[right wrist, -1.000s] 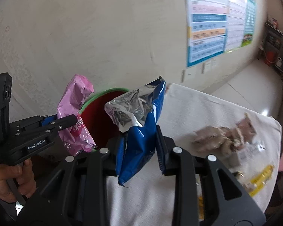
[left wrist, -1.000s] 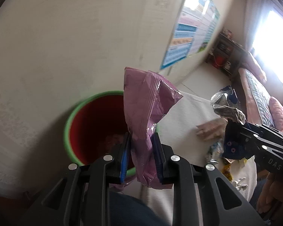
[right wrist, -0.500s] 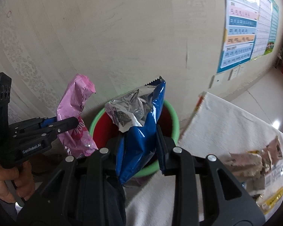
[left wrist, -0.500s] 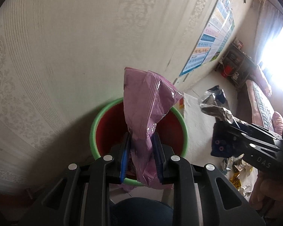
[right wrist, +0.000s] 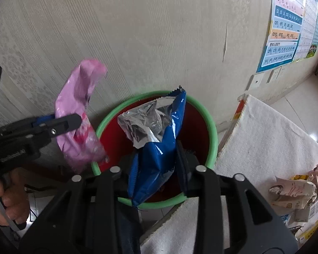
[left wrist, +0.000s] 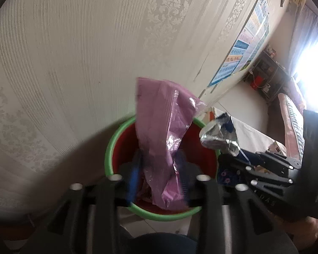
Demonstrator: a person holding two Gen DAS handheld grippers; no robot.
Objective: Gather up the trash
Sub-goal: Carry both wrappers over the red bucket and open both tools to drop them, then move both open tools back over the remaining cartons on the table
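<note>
A red bin with a green rim (left wrist: 110, 148) (right wrist: 212, 122) stands on the floor against the wall. My left gripper (left wrist: 159, 175) holds a pink snack bag (left wrist: 161, 131) over the bin's mouth; its jaws look parted a little and blurred. In the right wrist view the pink bag (right wrist: 78, 114) hangs at the bin's left rim. My right gripper (right wrist: 156, 160) is shut on a blue and silver snack bag (right wrist: 159, 146) held above the bin; it also shows in the left wrist view (left wrist: 218, 135).
A table with a white cloth (right wrist: 265, 139) stands to the right of the bin, with several wrappers (right wrist: 292, 192) on it. The patterned wall (right wrist: 137, 31) is right behind the bin, with a poster (right wrist: 284, 31) on it.
Both grippers have swung from the table toward the bin and now hold their bags over it. The left jaws look slightly wider than before.
</note>
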